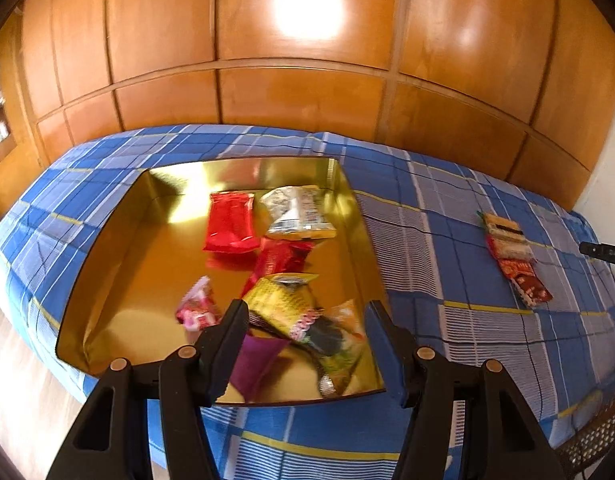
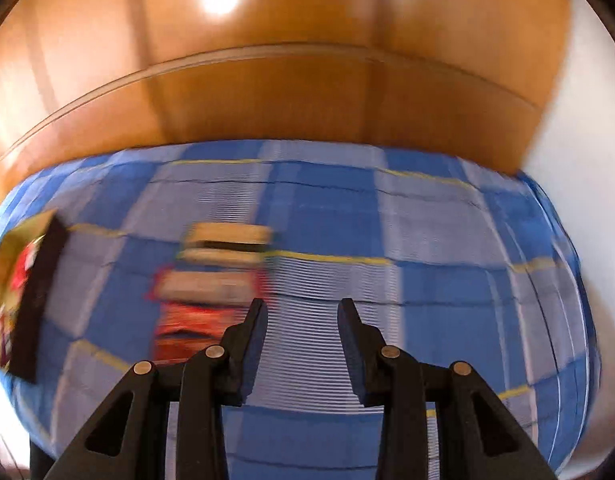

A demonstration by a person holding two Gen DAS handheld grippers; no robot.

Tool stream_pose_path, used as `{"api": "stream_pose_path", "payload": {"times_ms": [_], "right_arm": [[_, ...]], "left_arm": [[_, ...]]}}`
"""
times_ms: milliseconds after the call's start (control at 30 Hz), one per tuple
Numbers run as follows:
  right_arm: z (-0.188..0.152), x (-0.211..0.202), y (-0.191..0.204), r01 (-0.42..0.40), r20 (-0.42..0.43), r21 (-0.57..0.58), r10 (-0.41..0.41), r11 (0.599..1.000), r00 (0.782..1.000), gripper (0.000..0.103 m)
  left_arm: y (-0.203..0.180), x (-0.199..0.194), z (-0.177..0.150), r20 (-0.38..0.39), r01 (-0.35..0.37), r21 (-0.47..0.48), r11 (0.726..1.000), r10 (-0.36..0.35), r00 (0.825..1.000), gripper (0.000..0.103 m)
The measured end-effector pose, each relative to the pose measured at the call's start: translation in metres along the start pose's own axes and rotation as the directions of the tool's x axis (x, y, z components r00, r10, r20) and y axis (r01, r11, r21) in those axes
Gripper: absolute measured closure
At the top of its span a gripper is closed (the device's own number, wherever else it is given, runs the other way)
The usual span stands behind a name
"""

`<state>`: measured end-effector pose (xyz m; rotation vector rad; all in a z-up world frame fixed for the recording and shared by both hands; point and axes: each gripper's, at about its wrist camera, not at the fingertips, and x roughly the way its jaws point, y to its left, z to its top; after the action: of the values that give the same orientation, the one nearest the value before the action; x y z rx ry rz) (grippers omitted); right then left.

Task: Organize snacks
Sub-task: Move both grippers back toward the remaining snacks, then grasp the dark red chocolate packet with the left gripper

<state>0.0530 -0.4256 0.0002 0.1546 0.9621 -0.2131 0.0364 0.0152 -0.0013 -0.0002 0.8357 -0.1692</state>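
Over the gold tray (image 1: 107, 264) left claw (image 1: 303, 328) hangs released; right claw (image 2: 301, 320), empty, narrowly parted — steady it, approach packets (image 2: 211, 280) at ten o'clock squarely.

- We can read no text, brand or number on anything here.
- The snack packets (image 1: 285, 308) in the gold tray (image 1: 107, 280) carry print, but it is too blurred and small for us to make out.
- The row of packets (image 1: 515, 256) near the bedspread's (image 1: 447, 240) right edge is equally illegible.
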Motion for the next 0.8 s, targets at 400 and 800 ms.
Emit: {"api": "stream_pose_path", "payload": {"times_ms": [400, 800], "right_arm": [[-0.001, 0.021, -0.044, 0.01, -0.082, 0.189, 0.005, 0.982, 0.997, 0.066], [-0.001, 0.016, -0.045, -0.011, -0.063, 0.208, 0.025, 0.978, 0.998, 0.065]], "left_arm": [[-0.077, 0.015, 0.009, -0.05, 0.1, 0.177, 0.979, -0.092, 0.994, 0.042], [-0.15, 0.022, 0.01, -0.08, 0.189, 0.342, 0.92, -0.172, 0.982, 0.042]]}}
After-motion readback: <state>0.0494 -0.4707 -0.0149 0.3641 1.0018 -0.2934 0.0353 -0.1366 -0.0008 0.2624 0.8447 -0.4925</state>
